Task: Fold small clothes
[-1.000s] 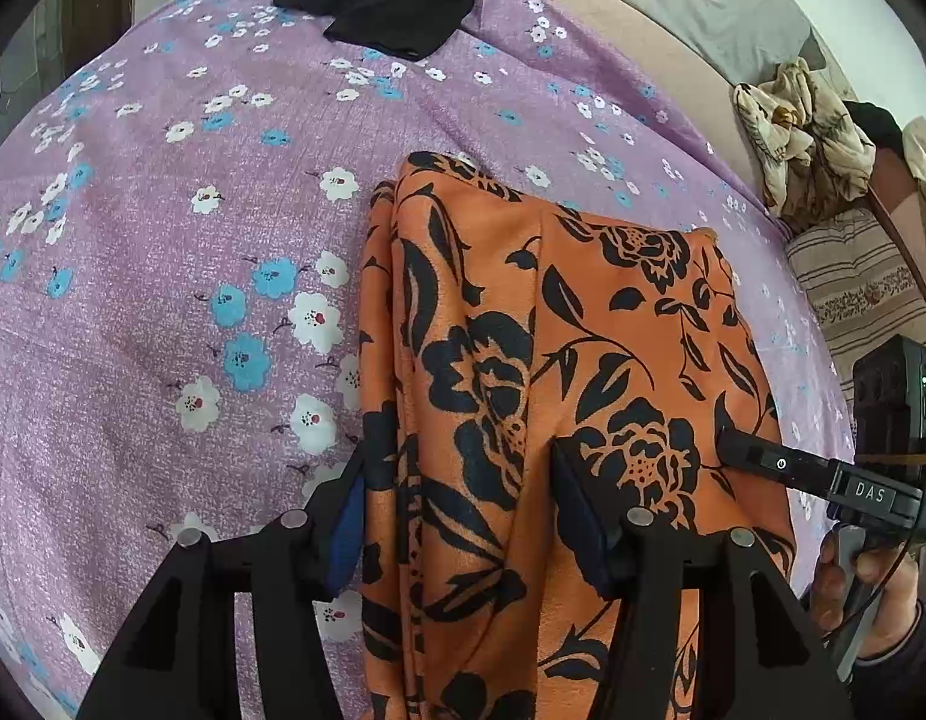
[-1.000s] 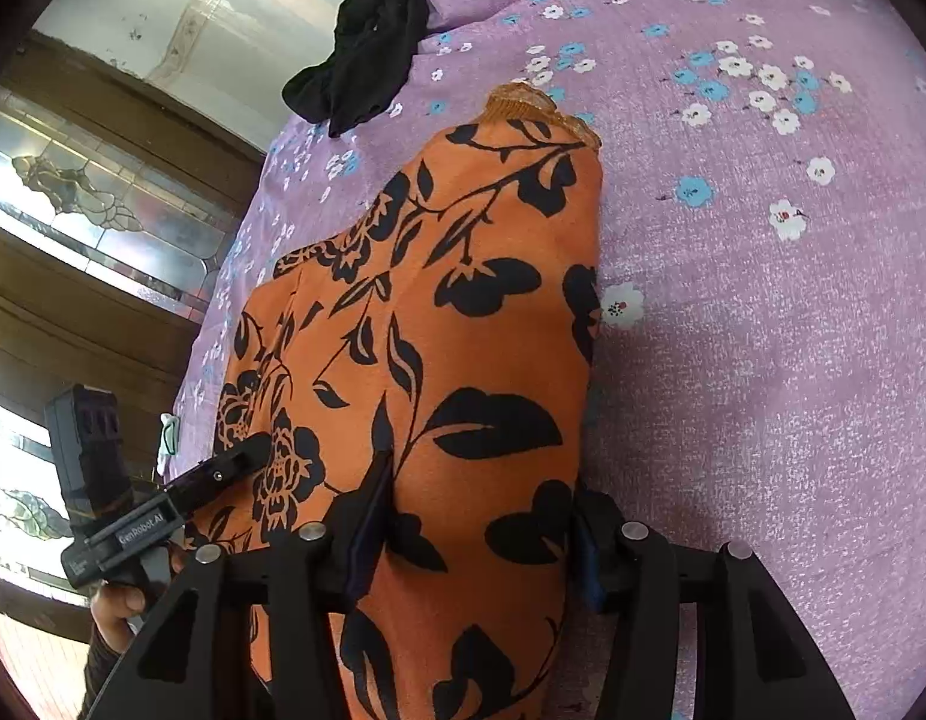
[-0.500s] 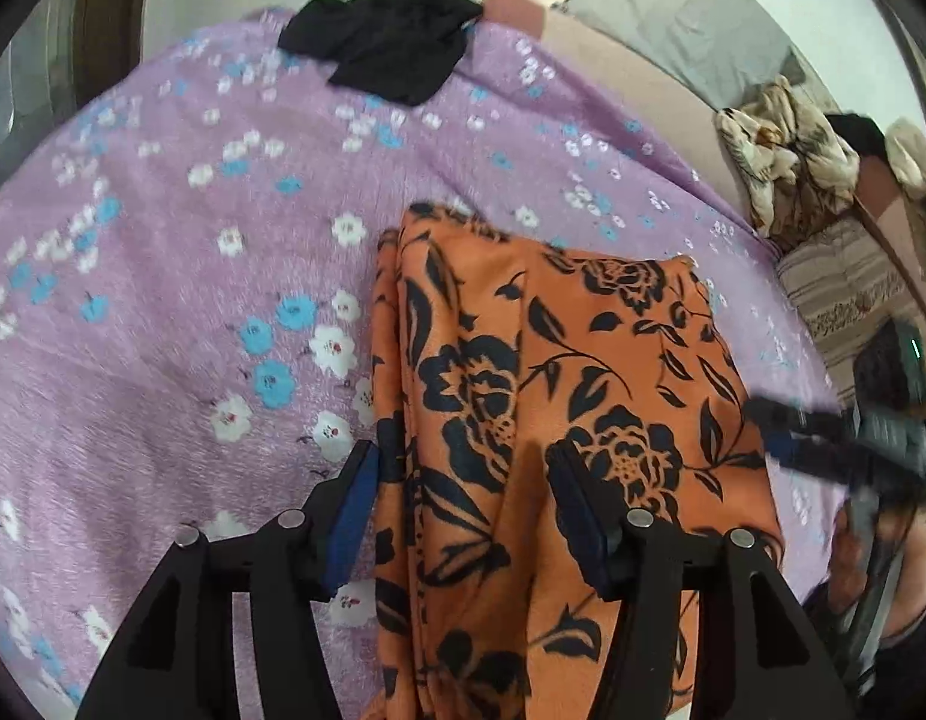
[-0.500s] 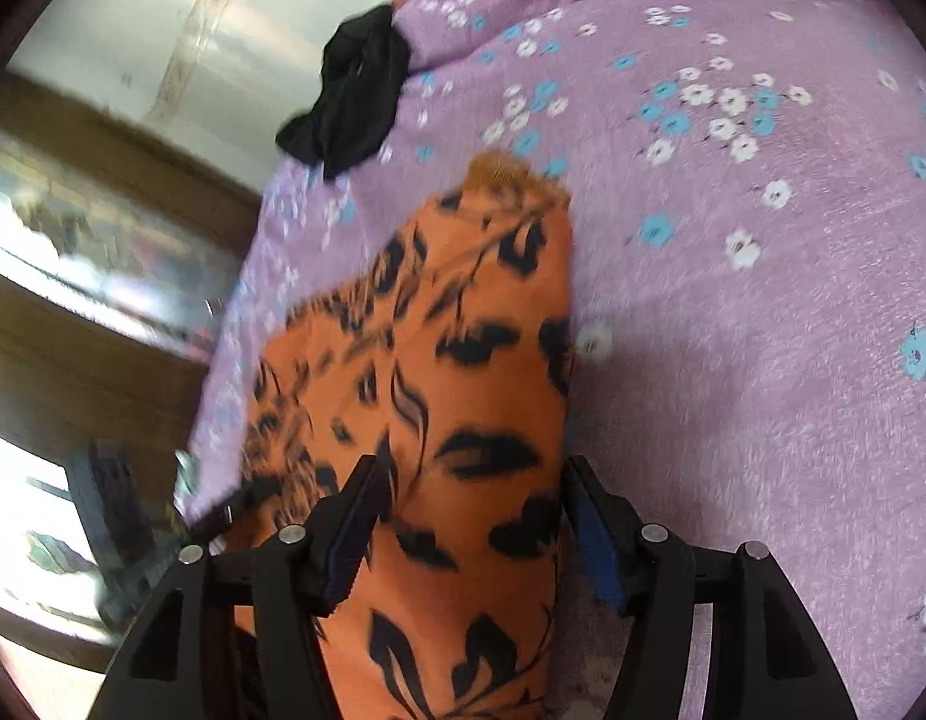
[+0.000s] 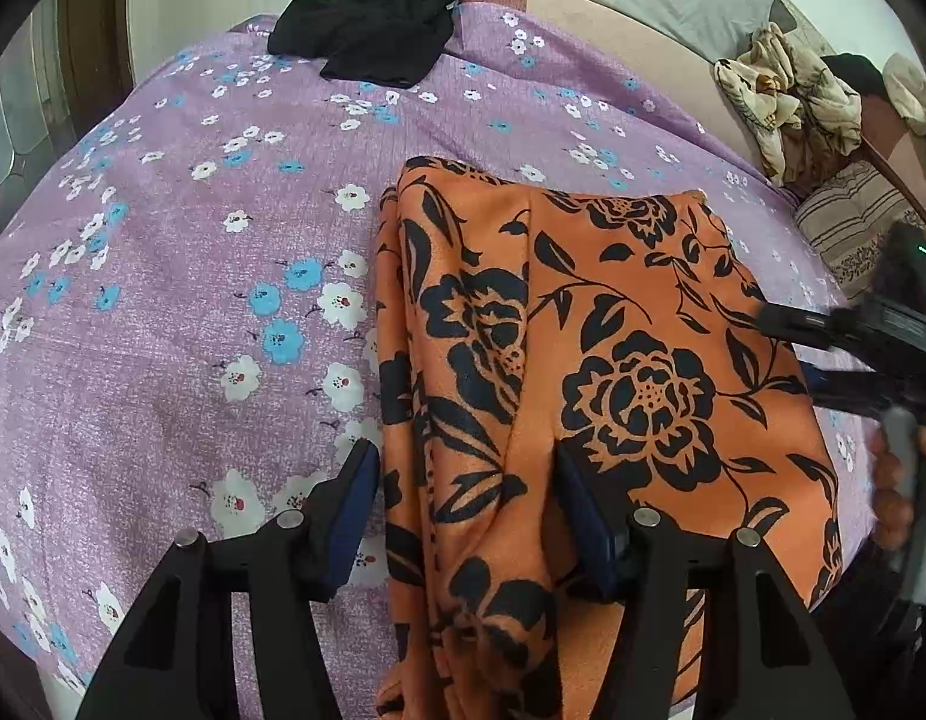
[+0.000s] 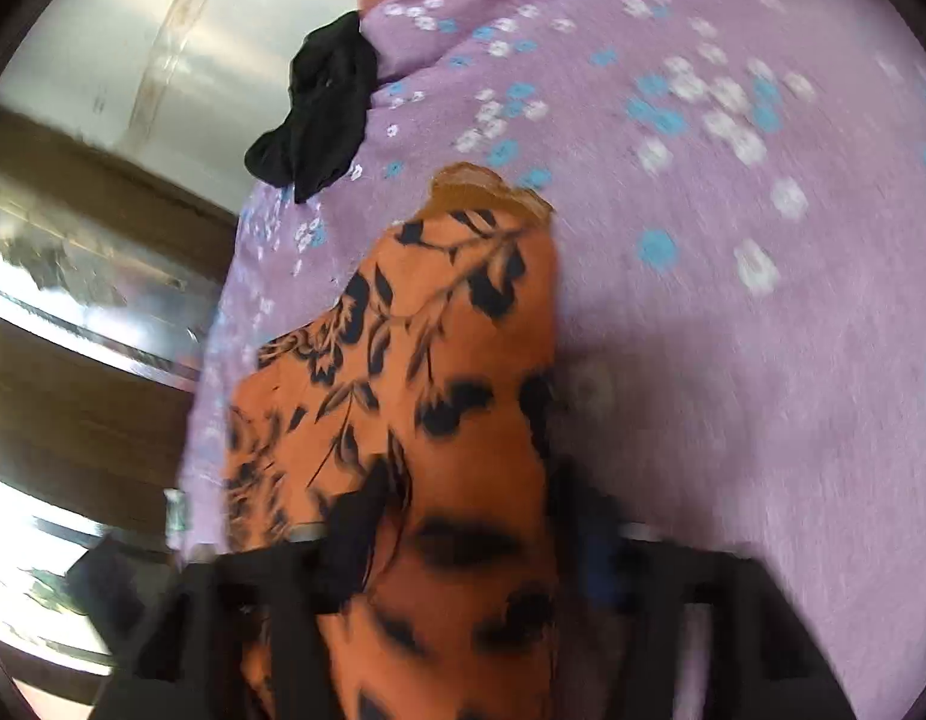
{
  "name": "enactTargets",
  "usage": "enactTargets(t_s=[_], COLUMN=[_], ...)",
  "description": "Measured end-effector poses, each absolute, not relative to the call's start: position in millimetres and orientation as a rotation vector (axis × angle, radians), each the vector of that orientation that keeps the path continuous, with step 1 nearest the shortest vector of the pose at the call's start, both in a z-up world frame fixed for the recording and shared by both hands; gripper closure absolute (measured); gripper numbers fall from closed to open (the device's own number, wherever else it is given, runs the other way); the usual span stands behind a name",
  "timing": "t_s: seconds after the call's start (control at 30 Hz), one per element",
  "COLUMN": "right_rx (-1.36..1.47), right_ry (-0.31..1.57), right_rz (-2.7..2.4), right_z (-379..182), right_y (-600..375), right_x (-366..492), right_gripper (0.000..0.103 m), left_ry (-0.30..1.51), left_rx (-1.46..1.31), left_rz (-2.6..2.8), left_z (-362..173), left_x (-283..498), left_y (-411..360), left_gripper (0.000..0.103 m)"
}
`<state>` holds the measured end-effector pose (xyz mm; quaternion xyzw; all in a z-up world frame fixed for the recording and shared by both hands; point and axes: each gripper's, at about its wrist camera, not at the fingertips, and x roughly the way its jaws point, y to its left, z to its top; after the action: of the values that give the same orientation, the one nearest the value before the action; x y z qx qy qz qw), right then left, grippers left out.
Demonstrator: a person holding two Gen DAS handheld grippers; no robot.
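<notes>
Left gripper (image 5: 466, 516) first: its jaws stand wide, the near edge of the orange cloth (image 5: 583, 360) running up between them, one finger (image 5: 352, 504) out over bare sheet (image 5: 163, 300) on its left and the other pressed into a dimple in the fabric, so it straddles the cloth's bunched left edge without pinching it. From that gripper the cloth stretches straight ahead, long axis running away from the tool along the fingers' line, far end lying flat and square on the sheet. Off to its right, at the cloth's other long edge, the right gripper (image 5: 823, 354) comes in sideways, held in a hand (image 5: 901, 480). In the right wrist view that gripper (image 6: 463, 534) likewise has the cloth (image 6: 415, 372) rising up between its parted jaws and narrowing away forward, but the picture is smeared with motion, so whether fabric is actually clamped there I cannot tell; the gap looks wide. Both tools sit at the same near end, one to each long edge, and neither is nearer to the far end. Judging from that, the coming fold turns on carrying this near end forward along the long axis onto the far end. Well beyond the cloth, straight ahead of the left gripper, a black garment (image 5: 373, 36) waits at the sheet's far edge; a crumpled pile (image 5: 787, 108) lies far right.
</notes>
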<state>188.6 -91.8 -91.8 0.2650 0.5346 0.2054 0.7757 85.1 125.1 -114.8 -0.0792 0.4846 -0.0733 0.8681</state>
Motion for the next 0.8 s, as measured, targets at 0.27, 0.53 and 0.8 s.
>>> enactTargets(t_s=[0.27, 0.53, 0.8], right_rx=[0.44, 0.416, 0.323], right_ry=[1.232, 1.23, 1.262], right_rz=[0.543, 0.469, 0.512], right_z=[-89.4, -83.6, -95.9], right_y=[-76.1, -80.5, -71.3], right_x=[124.7, 119.0, 101.5], right_gripper=[0.069, 0.027, 0.066], left_ry=[1.006, 1.006, 1.001], left_rx=[-0.149, -0.16, -0.159], left_rz=[-0.127, -0.125, -0.131], left_z=[-113.1, -114.2, -113.6], left_x=[82.6, 82.1, 81.9], left_y=[119.1, 121.4, 122.8], left_gripper=[0.037, 0.034, 0.034])
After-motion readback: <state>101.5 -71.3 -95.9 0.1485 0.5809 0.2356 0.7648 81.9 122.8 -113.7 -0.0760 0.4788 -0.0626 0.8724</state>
